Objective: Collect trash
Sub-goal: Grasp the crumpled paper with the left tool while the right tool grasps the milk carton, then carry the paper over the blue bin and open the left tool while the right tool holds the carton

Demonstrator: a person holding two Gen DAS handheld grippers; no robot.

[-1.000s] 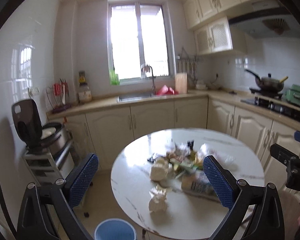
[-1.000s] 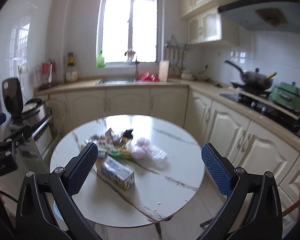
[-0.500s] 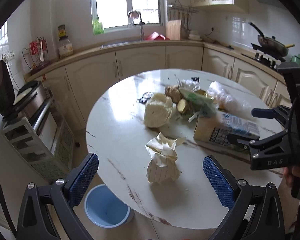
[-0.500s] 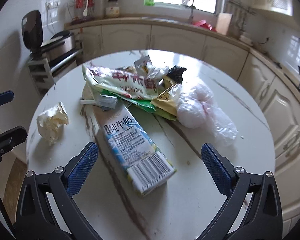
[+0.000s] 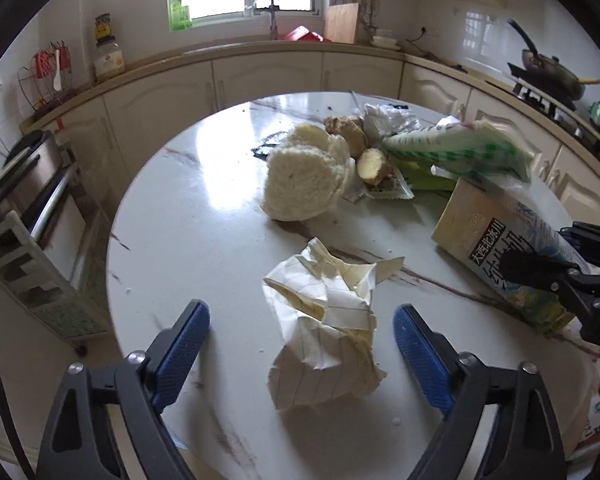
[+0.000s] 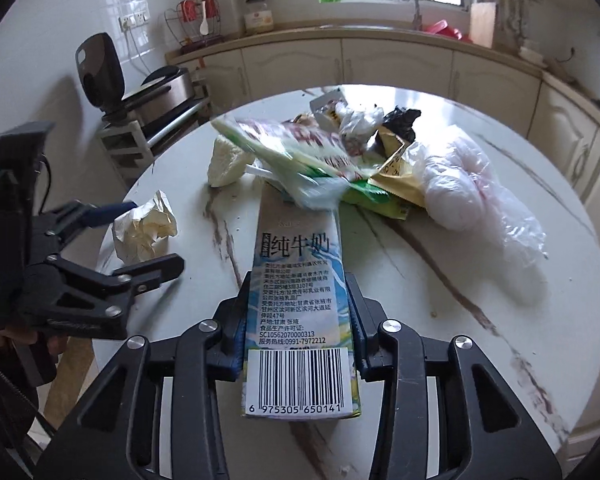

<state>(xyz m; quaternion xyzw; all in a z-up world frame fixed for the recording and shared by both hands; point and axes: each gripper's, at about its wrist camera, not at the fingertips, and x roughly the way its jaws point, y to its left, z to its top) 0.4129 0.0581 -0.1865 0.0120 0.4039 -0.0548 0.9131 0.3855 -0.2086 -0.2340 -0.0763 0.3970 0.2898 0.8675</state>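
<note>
A round white marble table (image 5: 204, 216) holds trash. My right gripper (image 6: 298, 312) is shut on a milk carton (image 6: 296, 292), which also shows in the left wrist view (image 5: 504, 248). My left gripper (image 5: 300, 344) is open, its blue pads on either side of a crumpled paper ball (image 5: 324, 332), also seen in the right wrist view (image 6: 144, 228). Farther back lie a white cabbage piece (image 5: 304, 172), ginger (image 5: 372, 164), a green-and-white snack bag (image 5: 456, 152) resting on the carton's far end, and a clear plastic bag (image 6: 476, 208).
A metal rack with a rice cooker (image 6: 156, 84) stands left of the table. Cream cabinets and a counter (image 5: 260, 72) run behind, with a sink under the window. A stove with a wok (image 5: 548, 76) is at the right.
Both grippers moved forward and down to the table. My right gripper has closed on the milk carton. My left gripper has come up around the paper ball, still open.
</note>
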